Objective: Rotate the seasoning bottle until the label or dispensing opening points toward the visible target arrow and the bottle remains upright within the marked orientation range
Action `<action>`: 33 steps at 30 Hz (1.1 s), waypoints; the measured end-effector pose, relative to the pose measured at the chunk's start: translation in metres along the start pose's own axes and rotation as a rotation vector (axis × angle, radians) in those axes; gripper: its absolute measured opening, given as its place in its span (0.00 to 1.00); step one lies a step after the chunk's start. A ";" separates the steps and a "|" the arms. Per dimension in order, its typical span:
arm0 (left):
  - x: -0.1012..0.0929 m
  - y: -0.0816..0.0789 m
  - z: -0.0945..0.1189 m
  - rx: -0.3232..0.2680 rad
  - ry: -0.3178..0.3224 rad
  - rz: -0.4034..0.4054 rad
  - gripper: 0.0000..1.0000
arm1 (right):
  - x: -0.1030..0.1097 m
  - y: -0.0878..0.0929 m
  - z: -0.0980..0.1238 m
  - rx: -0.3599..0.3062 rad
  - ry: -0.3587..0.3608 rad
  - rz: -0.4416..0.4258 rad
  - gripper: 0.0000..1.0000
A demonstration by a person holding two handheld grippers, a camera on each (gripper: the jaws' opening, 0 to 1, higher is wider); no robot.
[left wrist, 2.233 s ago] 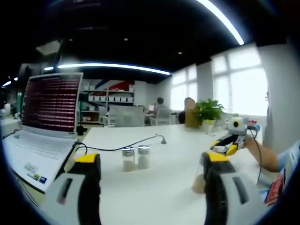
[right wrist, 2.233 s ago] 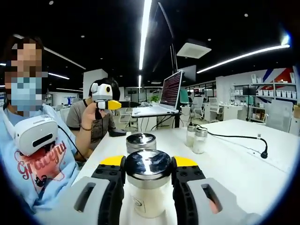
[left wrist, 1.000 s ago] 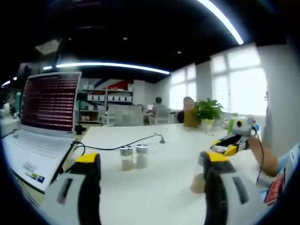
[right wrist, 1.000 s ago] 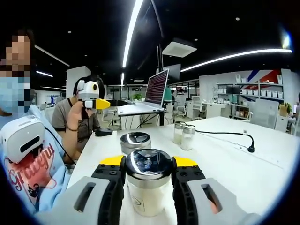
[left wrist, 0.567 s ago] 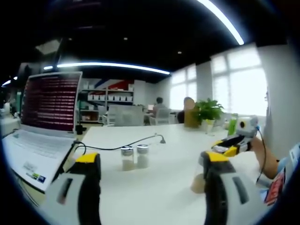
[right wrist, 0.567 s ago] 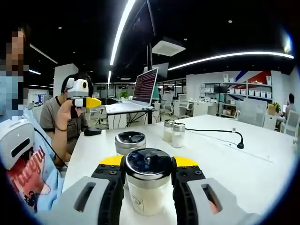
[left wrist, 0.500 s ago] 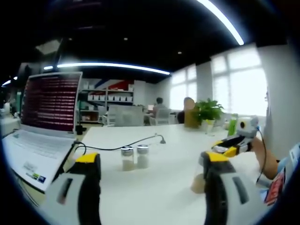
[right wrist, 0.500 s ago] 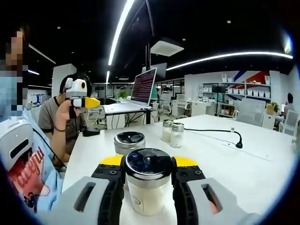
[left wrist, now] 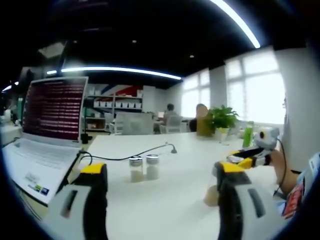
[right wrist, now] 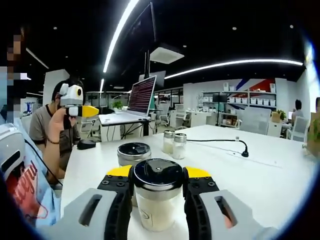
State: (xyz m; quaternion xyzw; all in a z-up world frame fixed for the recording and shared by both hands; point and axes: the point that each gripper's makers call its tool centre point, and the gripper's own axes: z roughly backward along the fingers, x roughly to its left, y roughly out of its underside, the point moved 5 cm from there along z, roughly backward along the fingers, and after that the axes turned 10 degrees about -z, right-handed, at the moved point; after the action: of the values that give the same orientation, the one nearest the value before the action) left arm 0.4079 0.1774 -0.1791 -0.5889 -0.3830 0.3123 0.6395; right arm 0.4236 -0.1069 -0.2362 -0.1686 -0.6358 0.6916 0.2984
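Observation:
The seasoning bottle, clear glass with pale powder and a shiny metal lid, stands upright on the white table in the right gripper view. My right gripper is shut on it, one yellow-tipped jaw against each side just under the lid. That gripper also appears in the left gripper view as the right gripper, held in a hand. My left gripper is open above the table with nothing between its jaws. The left gripper is held up by a person at the table's edge.
A second metal-lidded jar stands just behind the held bottle. Two small shakers stand mid-table beside a black cable. An open laptop sits at the table's end. A jar is half hidden behind my left gripper's right jaw.
The right gripper view has swung, so laptop, shakers and cable sit further left; the bottle stays clamped between the jaws. In the left gripper view the right gripper drifted slightly right.

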 end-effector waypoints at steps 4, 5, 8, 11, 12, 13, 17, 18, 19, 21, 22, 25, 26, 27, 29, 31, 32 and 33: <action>-0.001 0.000 0.000 0.001 0.002 -0.001 0.96 | 0.002 0.000 0.000 -0.009 0.037 0.005 0.38; -0.001 0.000 0.000 0.001 0.001 -0.001 0.96 | 0.002 0.001 0.000 -0.013 0.041 0.005 0.38; 0.000 0.000 0.000 0.000 -0.001 0.000 0.96 | 0.001 0.001 -0.001 -0.022 0.052 0.002 0.38; 0.000 0.000 0.001 -0.001 -0.002 -0.001 0.96 | 0.001 0.001 -0.001 -0.028 0.069 0.000 0.38; 0.000 0.000 0.001 -0.001 -0.002 0.000 0.96 | 0.002 0.001 -0.001 -0.029 0.075 0.000 0.38; 0.000 0.000 0.001 -0.002 -0.001 -0.001 0.96 | 0.002 0.001 -0.001 -0.033 0.082 0.000 0.38; 0.001 0.000 0.001 -0.002 -0.002 0.000 0.96 | 0.001 0.002 -0.001 -0.049 0.108 -0.005 0.38; 0.001 -0.001 0.001 -0.002 -0.003 0.000 0.96 | 0.002 0.002 -0.001 -0.052 0.113 -0.003 0.38; 0.001 -0.001 0.001 -0.002 -0.003 0.001 0.96 | 0.001 0.002 -0.001 -0.055 0.119 -0.002 0.38; 0.001 -0.001 0.001 -0.003 -0.003 0.001 0.96 | 0.001 0.002 -0.001 -0.059 0.127 -0.003 0.38; 0.001 -0.001 0.001 -0.003 -0.003 0.001 0.96 | 0.001 0.002 -0.002 -0.061 0.130 -0.004 0.38; 0.001 -0.001 0.001 -0.004 -0.004 0.001 0.96 | 0.001 0.002 -0.002 -0.065 0.137 -0.005 0.38; 0.001 -0.001 0.001 -0.004 -0.004 0.001 0.96 | 0.002 0.002 -0.001 -0.066 0.138 -0.004 0.38; 0.001 -0.001 0.001 -0.005 -0.004 0.002 0.96 | 0.002 0.002 -0.001 -0.067 0.141 -0.005 0.38; 0.001 -0.001 0.001 -0.004 -0.003 0.002 0.96 | 0.002 0.002 -0.001 -0.067 0.148 -0.004 0.38; 0.001 -0.001 0.001 -0.003 -0.001 0.002 0.96 | 0.002 0.002 -0.001 -0.067 0.150 -0.004 0.38; 0.001 -0.001 0.001 -0.003 -0.001 0.002 0.96 | 0.002 0.002 -0.001 -0.068 0.147 -0.005 0.38; 0.000 -0.002 0.001 -0.004 -0.002 0.001 0.96 | 0.002 0.002 -0.001 -0.068 0.145 -0.006 0.38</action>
State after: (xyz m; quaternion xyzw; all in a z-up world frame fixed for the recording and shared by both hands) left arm 0.4070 0.1782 -0.1775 -0.5901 -0.3838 0.3126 0.6378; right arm 0.4228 -0.1047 -0.2376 -0.2264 -0.6362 0.6545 0.3399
